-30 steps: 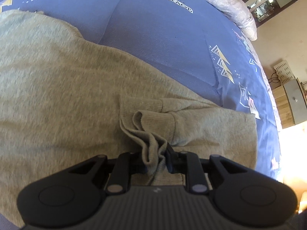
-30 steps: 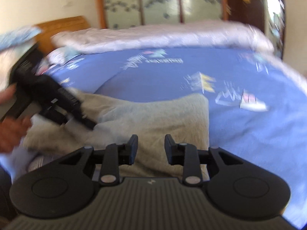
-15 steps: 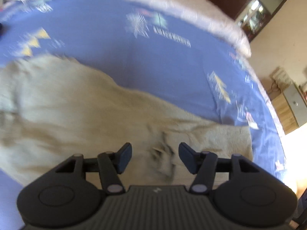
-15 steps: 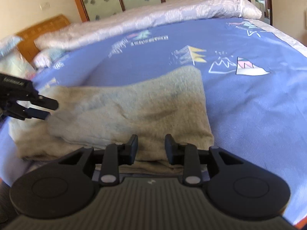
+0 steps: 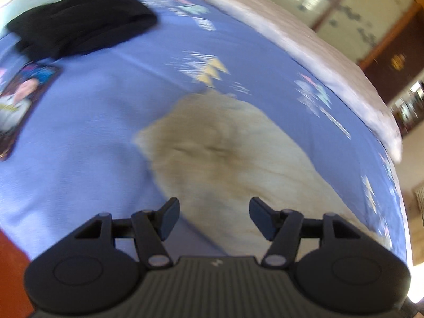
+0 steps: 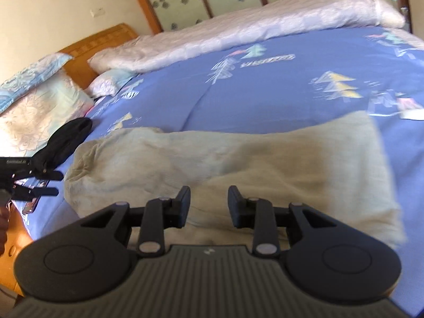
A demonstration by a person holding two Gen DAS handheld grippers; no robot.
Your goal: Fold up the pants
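Observation:
The beige pants (image 6: 238, 159) lie folded in a long band across the blue bedspread (image 6: 265, 92). In the left wrist view the pants (image 5: 225, 159) are blurred, one end pointing up the bed. My left gripper (image 5: 214, 216) is open and empty above the near edge of the pants. It also shows in the right wrist view (image 6: 50, 184) at the far left, off the left end of the pants. My right gripper (image 6: 209, 206) is open and empty just above the near edge of the pants.
A black garment (image 5: 79, 23) lies near the head of the bed. A picture card or phone (image 5: 21, 98) lies on the bedspread at left. A pale quilt (image 6: 251, 26), pillows (image 6: 39, 98) and a wooden headboard (image 6: 98, 42) stand behind.
My left gripper let go of the bunched cuff, opened, and drew back to the left off the pants. The right gripper stayed open over the near edge.

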